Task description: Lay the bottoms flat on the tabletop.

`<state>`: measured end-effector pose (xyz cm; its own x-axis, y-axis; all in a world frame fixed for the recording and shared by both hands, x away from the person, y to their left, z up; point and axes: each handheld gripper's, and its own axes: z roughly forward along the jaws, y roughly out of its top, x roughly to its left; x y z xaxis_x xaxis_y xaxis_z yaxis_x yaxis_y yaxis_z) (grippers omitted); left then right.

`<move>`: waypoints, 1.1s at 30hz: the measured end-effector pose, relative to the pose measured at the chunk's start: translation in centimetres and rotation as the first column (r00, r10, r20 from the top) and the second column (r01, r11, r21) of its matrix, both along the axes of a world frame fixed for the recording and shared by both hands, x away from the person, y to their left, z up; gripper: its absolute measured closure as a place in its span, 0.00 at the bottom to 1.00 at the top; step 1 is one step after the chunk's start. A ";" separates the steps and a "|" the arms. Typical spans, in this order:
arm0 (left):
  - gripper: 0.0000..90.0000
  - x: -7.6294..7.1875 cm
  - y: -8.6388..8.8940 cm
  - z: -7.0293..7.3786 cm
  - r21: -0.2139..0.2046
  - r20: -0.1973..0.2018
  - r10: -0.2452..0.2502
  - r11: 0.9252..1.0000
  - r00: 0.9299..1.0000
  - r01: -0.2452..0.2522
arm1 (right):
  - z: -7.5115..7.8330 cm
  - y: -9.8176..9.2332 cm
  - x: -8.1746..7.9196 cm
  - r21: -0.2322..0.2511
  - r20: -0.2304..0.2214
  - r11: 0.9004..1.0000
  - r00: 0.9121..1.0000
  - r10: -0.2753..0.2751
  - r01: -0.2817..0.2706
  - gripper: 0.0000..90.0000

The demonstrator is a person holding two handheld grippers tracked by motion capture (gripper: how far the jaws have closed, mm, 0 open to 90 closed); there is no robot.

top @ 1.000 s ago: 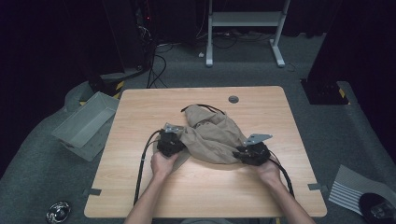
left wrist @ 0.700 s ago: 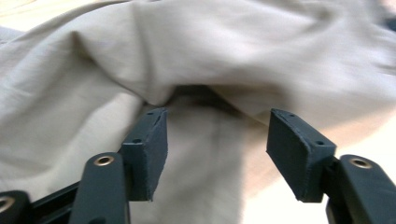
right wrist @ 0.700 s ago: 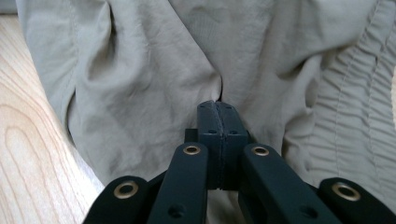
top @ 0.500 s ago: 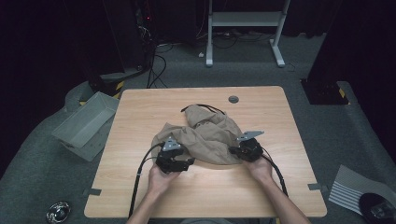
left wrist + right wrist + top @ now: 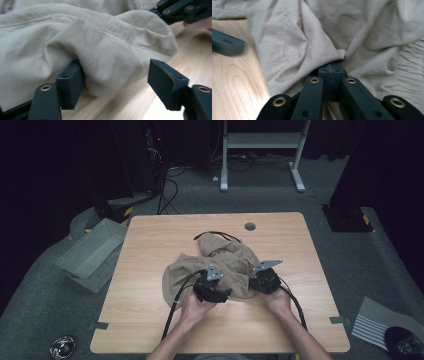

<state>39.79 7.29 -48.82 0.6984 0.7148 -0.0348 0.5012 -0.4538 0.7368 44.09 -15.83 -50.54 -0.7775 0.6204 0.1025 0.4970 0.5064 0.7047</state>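
Both forearms come up from the table's (image 5: 150,250) near edge, hands wrapped around the tools and aimed forward into the cloth. The beige garment (image 5: 220,265) lies crumpled just ahead of both claws, its length running diagonally across the table. The left claw (image 5: 115,82) has just been opening and stands wide, a fold between its pads. The right claw (image 5: 331,72) is clamped on a pinch of fabric.

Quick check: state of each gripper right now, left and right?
Left gripper: open, jaws have just been opening; a fold of the beige garment lies between them, not pinched.
Right gripper: closed, pinching the beige garment.
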 end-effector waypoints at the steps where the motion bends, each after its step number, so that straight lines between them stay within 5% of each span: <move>1: 0.32 0.3 -0.4 -0.3 0.015 -0.005 0.002 1.000 1.000 -0.002 | 0.0 0.2 0.0 0.003 -0.004 1.000 1.000 0.004 -0.004 1.00; 6: 0.29 0.9 -2.2 -1.1 0.074 -0.008 -0.001 0.997 1.000 0.002 | 0.0 0.8 -0.1 0.010 -0.006 0.999 1.000 0.030 -0.030 1.00; 16: 0.36 1.8 -3.2 -1.6 0.064 -0.020 -0.011 0.998 1.000 0.012 | 0.3 2.7 -0.1 0.006 -0.005 0.997 0.997 0.080 -0.080 1.00; 27: 0.78 2.0 -3.2 -1.3 0.099 -0.009 -0.072 0.992 0.997 0.073 | 0.6 2.6 0.5 0.081 -0.028 0.994 0.997 0.071 -0.068 0.96; 31: 0.91 2.3 -1.7 -0.2 0.021 -0.027 -0.045 0.999 0.999 0.046 | 1.8 1.0 0.1 0.121 0.011 0.992 0.999 0.030 -0.031 0.72; 33: 0.91 2.3 -1.3 0.2 0.002 -0.025 -0.039 0.999 0.999 0.039 | 2.1 0.6 -0.2 0.117 0.029 0.993 0.999 0.020 -0.023 0.69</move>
